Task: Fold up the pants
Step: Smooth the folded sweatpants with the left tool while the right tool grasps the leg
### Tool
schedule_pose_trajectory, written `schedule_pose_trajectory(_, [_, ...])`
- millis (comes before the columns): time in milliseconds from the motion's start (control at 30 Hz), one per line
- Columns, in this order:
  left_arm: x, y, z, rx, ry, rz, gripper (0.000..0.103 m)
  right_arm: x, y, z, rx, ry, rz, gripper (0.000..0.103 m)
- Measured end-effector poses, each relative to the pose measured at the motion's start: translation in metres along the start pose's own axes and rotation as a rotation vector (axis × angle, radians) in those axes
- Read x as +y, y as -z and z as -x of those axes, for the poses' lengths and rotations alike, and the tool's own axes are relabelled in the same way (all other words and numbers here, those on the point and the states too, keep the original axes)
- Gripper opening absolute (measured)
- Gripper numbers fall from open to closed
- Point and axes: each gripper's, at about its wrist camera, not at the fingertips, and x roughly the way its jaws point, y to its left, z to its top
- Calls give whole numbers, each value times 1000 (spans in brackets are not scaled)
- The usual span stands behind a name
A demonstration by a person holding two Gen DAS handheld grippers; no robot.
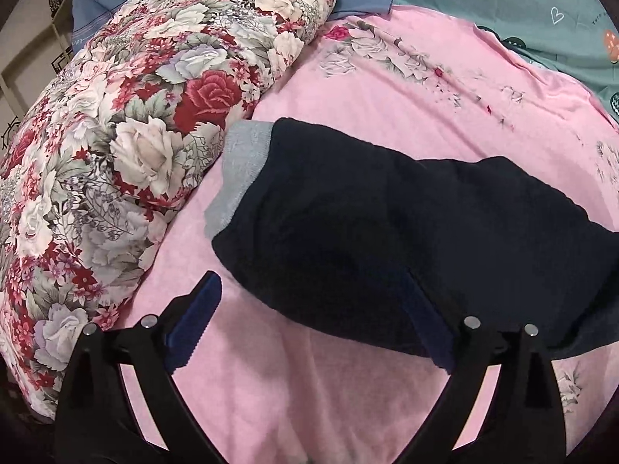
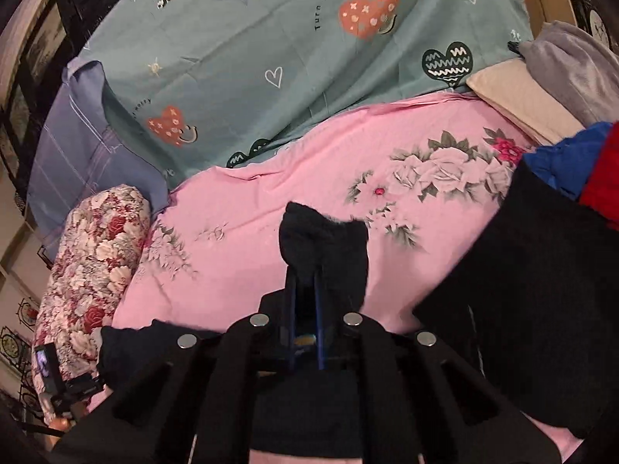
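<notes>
Two claws, and only one of them was actually doing any work at that point. Your right claw (image 2: 305, 270) had its fingers pressed together on a bunched-up bit of the pants (image 2: 323, 247), with a dark tuft poking up past the tips, while your left claw (image 1: 309, 301) was spread wide and holding nothing, one finger down by the pink sheet (image 1: 406, 96) and the other lying over the near edge of the pants (image 1: 387, 232). The pants themselves were spread across the middle of the bed, dark navy, thick and kind of fuzzy looking, with a pale grey ribbed band (image 1: 236, 170) at the end near the flowery quilt (image 1: 116, 135). My worry was that a one-sided pinch on soft knit like that would drag the whole thing into a lump instead of a clean fold, since the far end wasn't pinned by anything. That sheet looked smooth, so the fabric could've just slid along with you. Also the grab looked small, only a wad of cloth, so it might have slipped out mid-lift. The rolled quilt sat just beside the band too, easy to snag.
</notes>
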Motion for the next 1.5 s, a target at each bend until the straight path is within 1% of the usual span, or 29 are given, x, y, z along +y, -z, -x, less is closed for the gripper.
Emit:
schedule_pose_trajectory(67, [-2,1,-5,14,-3,-8,95,-34,29,6,54,63,-77,8])
schedule_pose_trajectory(100, [-3,2,-7,20,-8,-10,95,-59,46,-1,114,106,-139,8])
schedule_pose_trajectory(167, [-5,3,-9,34,-14,-15,95,-94,75,-21,246,139,-255,8])
schedule_pose_trajectory(200, [-6,3,-10,40,-14,-19,95,-103,83,-24,282,125,-287,7])
schedule_pose_trajectory(233, [-8,3,-9,42,-14,-23,95,-101,84,-17,255,116,-262,12])
schedule_pose_trajectory(300, [-10,5,-3,20,-15,-37,95,-89,75,-2,213,191,-175,19])
schedule_pose_trajectory(367, [-13,7,4,-1,-21,-54,96,-80,62,10,147,246,-125,52])
schedule_pose_trajectory(433, [-14,8,8,-13,-19,-55,97,-68,46,18,47,307,-51,62])
schedule_pose_trajectory(500, [-15,9,9,-11,-14,-44,98,-58,35,8,31,290,8,62])
schedule_pose_trajectory(533, [-15,10,8,0,-11,-38,97,-55,28,-5,51,279,37,62])
schedule_pose_trajectory(567, [-16,10,7,7,-6,-36,98,-52,26,-19,80,288,63,60])
schedule_pose_trajectory(600, [-17,9,6,11,1,-36,98,-52,24,-30,110,299,75,53])
schedule_pose_trajectory(633, [-15,9,4,18,14,-31,98,-55,26,-42,157,312,69,24])
schedule_pose_trajectory(667, [-14,9,2,26,20,-23,98,-60,28,-49,190,316,38,5])
schedule_pose_trajectory(700, [-13,9,-1,39,25,-12,98,-60,30,-50,192,308,31,5])
schedule_pose_trajectory(767, [-9,9,-11,73,31,10,98,-54,31,-35,138,315,65,5])
schedule_pose_trajectory(833, [-6,11,-22,97,-5,14,98,-52,33,-13,89,286,73,5])
schedule_pose_trajectory(900, [-3,11,-28,107,1,27,100,-61,36,-2,96,282,57,5])
schedule_pose_trajectory(967, [0,10,-31,111,14,55,101,-77,46,-18,194,312,36,5])
schedule_pose_trajectory(1000, [1,9,-33,114,16,65,101,-88,56,-33,262,353,41,8])
schedule_pose_trajectory(1033, [1,8,-35,122,18,69,101,-90,62,-36,266,348,44,13])
schedule_pose_trajectory(1100, [1,6,-34,126,16,70,101,-86,64,-27,224,333,55,25])
schedule_pose_trajectory(1167, [-1,6,-27,105,2,47,100,-78,63,-10,163,315,55,46])
schedule_pose_trajectory(1233, [-5,7,-20,80,-27,4,100,-64,65,0,138,305,100,57])
schedule_pose_trajectory(1300, [-7,8,-15,59,-36,-17,100,-59,73,-2,160,308,134,58])
schedule_pose_trajectory(1367, [-7,9,-12,49,-30,-25,100,-61,82,-15,204,340,153,57])
schedule_pose_trajectory(1433, [-6,9,-17,52,-48,-28,101,-66,88,-32,225,458,212,57])
schedule_pose_trajectory(1467, [-3,9,-24,60,-77,-25,101,-69,86,-33,227,467,200,57])
schedule_pose_trajectory(1500, [-1,8,-26,66,-67,-15,101,-68,82,-29,205,478,183,57])
